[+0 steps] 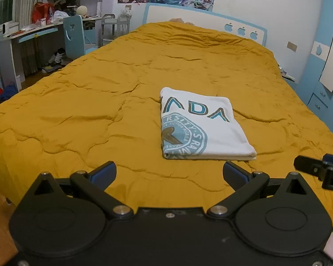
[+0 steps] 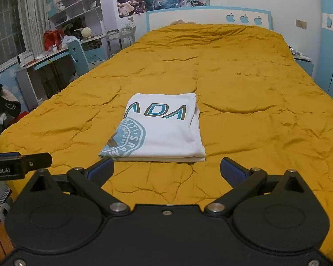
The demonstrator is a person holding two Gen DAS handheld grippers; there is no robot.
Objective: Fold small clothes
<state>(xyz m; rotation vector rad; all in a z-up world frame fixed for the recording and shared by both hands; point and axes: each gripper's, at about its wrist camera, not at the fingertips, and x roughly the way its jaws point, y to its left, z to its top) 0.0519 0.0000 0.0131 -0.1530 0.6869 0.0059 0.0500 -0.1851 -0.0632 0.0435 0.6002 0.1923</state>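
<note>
1. The left gripper (image 1: 169, 175) has its fingers (image 1: 104, 173) wide apart, with nothing between them.
2. The right gripper (image 2: 166, 170) also has its fingers (image 2: 232, 170) wide apart and empty.
3. The folded white shirt (image 1: 202, 126) lies on the yellow bed cover (image 1: 77, 110), just beyond the fingertips of both grippers and not touching them.
4. Its blue print is cut by the fold, so the words cannot be read whole.
5. The pillow end is hidden under the cover.

Open quilt (image 1: 100, 110) surrounds the folded shirt (image 1: 202, 128) on all sides.
</note>
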